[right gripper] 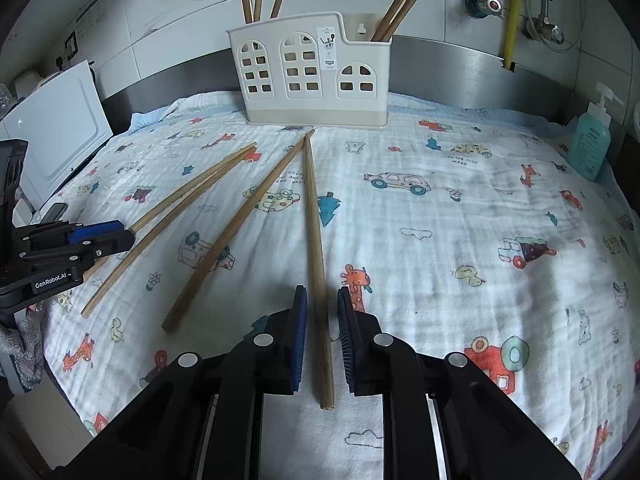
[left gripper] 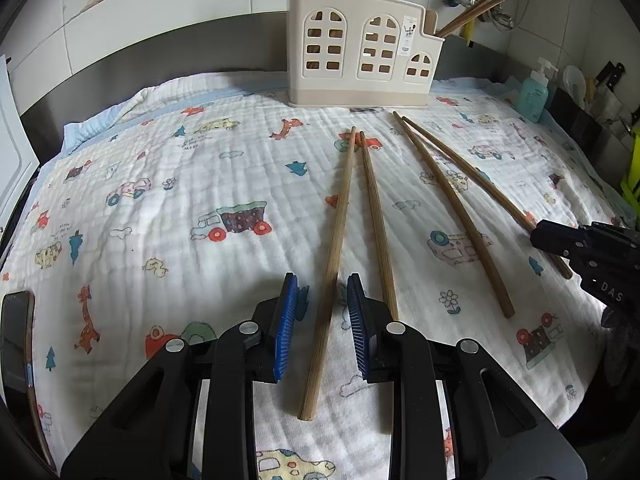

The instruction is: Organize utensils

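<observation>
Four long brown wooden chopsticks lie loose on the white cartoon-print muslin cloth (left gripper: pixel 168 208) covering the desk; more already stand in the cream plastic utensil holder with arched window cut-outs (left gripper: pixel 360 48) at the back. The left tool (left gripper: pixel 322 316) is spread, its blue pads either side of the leftmost chopstick (left gripper: pixel 332 264) but not pinching it; its neighbour (left gripper: pixel 376 220) runs under the right pad, apparently not between the pads, though the angle is poor. The right tool (right gripper: pixel 322 332) is likewise spread around the rightmost chopstick (right gripper: pixel 316 240), apart from the curved one (right gripper: pixel 240 224) beside it. The risks, as I judge them: closing near the very end leaves a long lever, so a stick may pivot or slip; the soft, wrinkled cloth may bunch into the pads; the left tool may nudge the neighbouring stick.
</observation>
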`<state>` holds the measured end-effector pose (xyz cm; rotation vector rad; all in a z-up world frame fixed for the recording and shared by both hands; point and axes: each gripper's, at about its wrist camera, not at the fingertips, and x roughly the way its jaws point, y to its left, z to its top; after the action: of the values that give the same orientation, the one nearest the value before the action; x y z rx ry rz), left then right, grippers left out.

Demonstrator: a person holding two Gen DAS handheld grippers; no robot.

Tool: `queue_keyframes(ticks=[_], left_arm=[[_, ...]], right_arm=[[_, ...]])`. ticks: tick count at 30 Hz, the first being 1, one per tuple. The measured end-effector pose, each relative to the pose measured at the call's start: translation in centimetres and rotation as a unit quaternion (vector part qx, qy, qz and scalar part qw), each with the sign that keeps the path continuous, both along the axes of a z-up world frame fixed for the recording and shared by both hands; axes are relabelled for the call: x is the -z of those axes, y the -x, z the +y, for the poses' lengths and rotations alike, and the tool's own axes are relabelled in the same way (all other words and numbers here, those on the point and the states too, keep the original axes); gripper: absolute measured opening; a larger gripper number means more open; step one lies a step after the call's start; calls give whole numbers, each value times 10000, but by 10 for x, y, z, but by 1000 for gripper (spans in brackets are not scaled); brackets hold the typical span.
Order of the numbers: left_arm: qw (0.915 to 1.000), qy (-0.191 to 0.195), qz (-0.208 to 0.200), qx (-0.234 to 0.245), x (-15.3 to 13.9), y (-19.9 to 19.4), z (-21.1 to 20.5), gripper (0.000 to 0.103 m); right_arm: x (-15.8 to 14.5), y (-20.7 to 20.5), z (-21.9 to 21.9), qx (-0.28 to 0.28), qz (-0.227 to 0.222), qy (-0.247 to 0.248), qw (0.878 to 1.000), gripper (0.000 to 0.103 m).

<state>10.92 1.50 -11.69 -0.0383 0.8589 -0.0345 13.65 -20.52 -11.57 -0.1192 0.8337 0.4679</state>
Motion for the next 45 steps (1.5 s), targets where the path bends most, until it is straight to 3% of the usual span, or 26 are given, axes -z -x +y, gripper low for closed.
queue_keyframes(ticks=[5,7,12,20,32,37,45], left_arm=[[10000,-56,3,-26,0,-2,-1,9],[10000,11,7,-28,-2,-2,1,8],[9998,117,-131,49,-11,1,3,7],[9977,425,-528,99,-40,6,11,6],[9915,576,-1149,204,-89,-2,24,5],[9931,674,-897,329,-84,-4,25,6],[9957,817,-192,401,-38,2,20,10]], right_arm=[[0,1,1,7,-49,52,10000,7],[-2,3,2,-6,-86,55,9999,7],[-19,9,2,-38,-296,26,9995,7],[-69,12,-3,-22,-780,-233,9967,7],[-132,-10,7,-161,-1229,-497,9910,6],[-139,-12,14,-250,-1291,-461,9902,6],[-135,-14,15,-242,-1259,-434,9908,7]])
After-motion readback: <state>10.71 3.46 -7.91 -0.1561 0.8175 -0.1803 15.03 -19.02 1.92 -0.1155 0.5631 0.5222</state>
